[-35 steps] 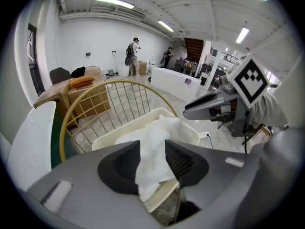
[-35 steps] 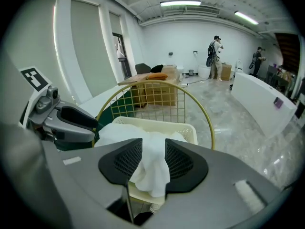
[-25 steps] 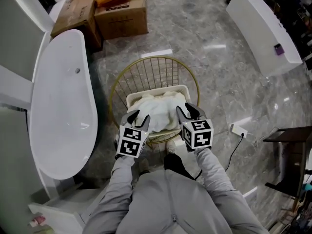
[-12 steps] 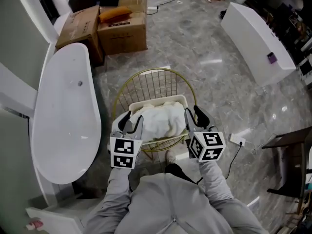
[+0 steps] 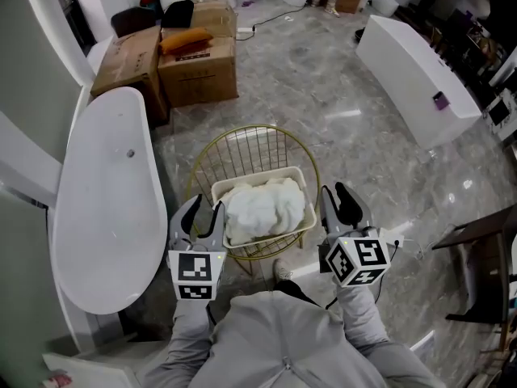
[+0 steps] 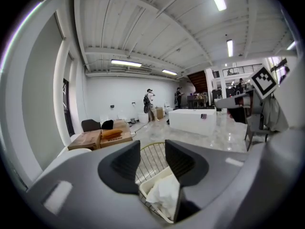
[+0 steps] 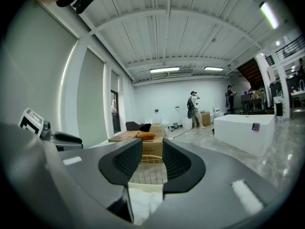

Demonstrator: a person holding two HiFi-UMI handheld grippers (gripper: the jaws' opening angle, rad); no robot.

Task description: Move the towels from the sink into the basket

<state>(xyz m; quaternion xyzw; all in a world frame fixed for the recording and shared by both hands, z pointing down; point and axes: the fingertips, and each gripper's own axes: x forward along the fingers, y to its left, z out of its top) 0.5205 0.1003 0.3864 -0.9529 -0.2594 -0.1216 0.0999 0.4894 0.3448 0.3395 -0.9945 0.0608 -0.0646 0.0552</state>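
Head view: crumpled white towels [image 5: 265,208] lie in the cream rectangular plastic basket [image 5: 260,175] on a round gold wire stand [image 5: 242,140], right of the white oval sink [image 5: 105,208]. The left gripper [image 5: 203,210] and right gripper [image 5: 336,194] flank the basket. Left gripper view: jaws narrowly apart, gripping nothing. Right gripper view: jaws narrowly apart, gripping nothing.

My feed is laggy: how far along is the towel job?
Done: white towels lie piled in the basket, and the sink shows no towel. In hand: nothing; the left gripper and right gripper flank the basket, jaws apart and empty. Left: apparently nothing, as far as the sink shows.
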